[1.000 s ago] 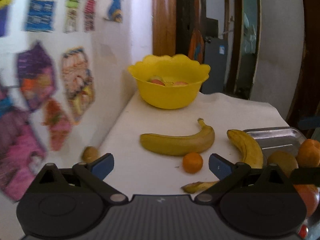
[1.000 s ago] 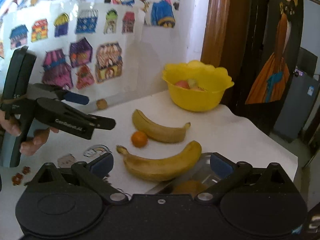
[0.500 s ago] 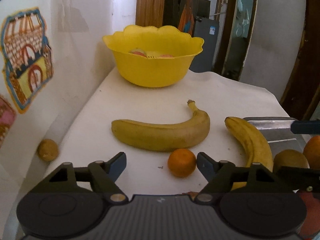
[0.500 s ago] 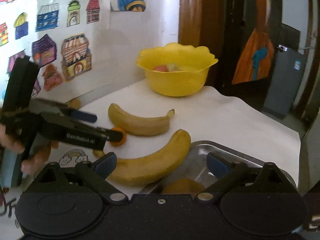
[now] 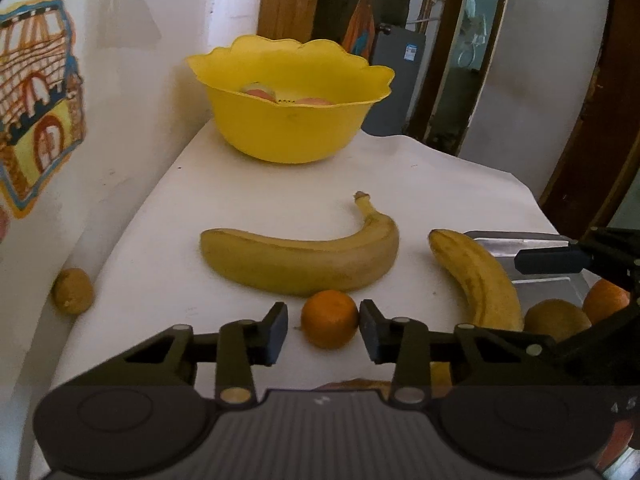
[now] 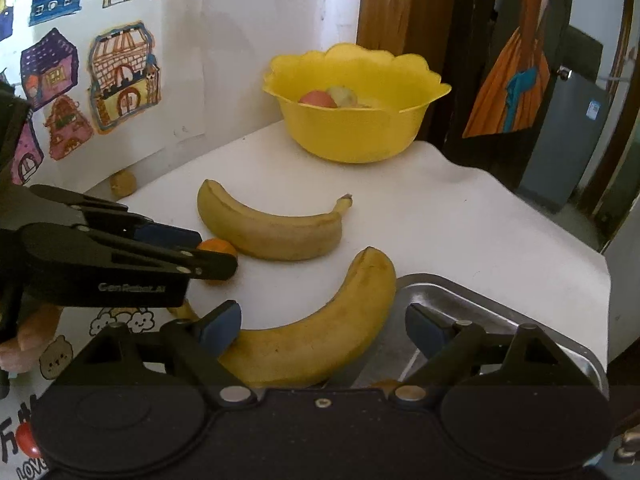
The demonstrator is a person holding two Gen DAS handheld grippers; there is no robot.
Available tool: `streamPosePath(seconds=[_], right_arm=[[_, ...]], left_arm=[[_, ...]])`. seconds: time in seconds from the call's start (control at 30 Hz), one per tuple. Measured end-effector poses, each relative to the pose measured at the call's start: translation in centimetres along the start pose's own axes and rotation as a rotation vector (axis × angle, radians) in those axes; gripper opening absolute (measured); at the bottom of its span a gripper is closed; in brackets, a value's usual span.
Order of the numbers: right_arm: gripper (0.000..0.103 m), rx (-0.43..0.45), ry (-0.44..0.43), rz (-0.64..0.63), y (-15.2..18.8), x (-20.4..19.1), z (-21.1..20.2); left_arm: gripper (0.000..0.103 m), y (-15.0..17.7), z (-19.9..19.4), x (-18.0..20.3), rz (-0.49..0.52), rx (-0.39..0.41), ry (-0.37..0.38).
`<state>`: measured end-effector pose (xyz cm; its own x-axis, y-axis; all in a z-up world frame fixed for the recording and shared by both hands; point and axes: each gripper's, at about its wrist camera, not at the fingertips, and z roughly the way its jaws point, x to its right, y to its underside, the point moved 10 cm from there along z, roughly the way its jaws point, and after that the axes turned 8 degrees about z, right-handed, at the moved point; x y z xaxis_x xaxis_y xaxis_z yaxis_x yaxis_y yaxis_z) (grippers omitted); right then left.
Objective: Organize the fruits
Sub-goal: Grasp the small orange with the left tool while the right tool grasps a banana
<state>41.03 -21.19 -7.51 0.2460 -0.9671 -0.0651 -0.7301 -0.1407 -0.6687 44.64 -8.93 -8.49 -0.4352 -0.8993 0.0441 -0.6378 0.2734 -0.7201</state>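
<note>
In the left wrist view only, kiwi [image 5: 557, 319] on tray [image 5: 520, 241], tangerine [image 5: 329, 319]

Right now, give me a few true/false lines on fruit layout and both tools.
1. The small round orange sits between the left tool's closing fingers. True.
2. The scalloped yellow plastic bowl is empty. False: fruit lies inside.
3. The right tool grips the orange. False: its closing jaws straddle the nearer yellow banana without pressing it.
4. A metal tray lies beside that banana. True.
5. The two bananas are stacked. False: the farther banana lies apart.
</note>
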Motion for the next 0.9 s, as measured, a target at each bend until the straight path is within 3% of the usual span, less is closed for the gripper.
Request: streamPosePath(seconds=[0.17, 0.37, 0.47, 0.57, 0.7, 0.8, 0.9], right_arm=[[0.087, -0.027, -0.006, -0.009, -0.3, -0.7, 0.3], [0.083, -0.076, -0.098, -0.052, -0.1, -2.8, 0.3], [0.083, -0.077, -0.108, -0.138, -0.2, -4.5, 0.2], [0.081, -0.095, -0.146, -0.135, -0.2, -5.7, 0.0], [0.081, -0.057, -0.072, -0.08, -0.4, -4.7, -0.6], [0.082, -0.034, -0.029, 0.023, -0.5, -2.9, -1.0], [0.083, -0.035, -0.02, 0.022, -0.4, -2.2, -0.6]], left_arm=[[0.042, 0.6, -0.8, -1.9, -0.043, -0.02, -0.041], [0.037, 2.3, -2.1, -4.1, -0.068, -0.046, -0.106], [0.037, 2.9, -2.9, -5.0, -0.087, -0.045, -0.108], [0.039, 2.8, -3.3, -5.4, -0.104, -0.038, -0.094], [0.054, 1.4, -3.1, -4.4, -0.086, 0.012, -0.06], [0.055, 0.5, -2.2, -3.6, -0.053, 0.027, -0.061], [0.057, -0.1, -1.0, -3.1, -0.055, 0.015, -0.064]])
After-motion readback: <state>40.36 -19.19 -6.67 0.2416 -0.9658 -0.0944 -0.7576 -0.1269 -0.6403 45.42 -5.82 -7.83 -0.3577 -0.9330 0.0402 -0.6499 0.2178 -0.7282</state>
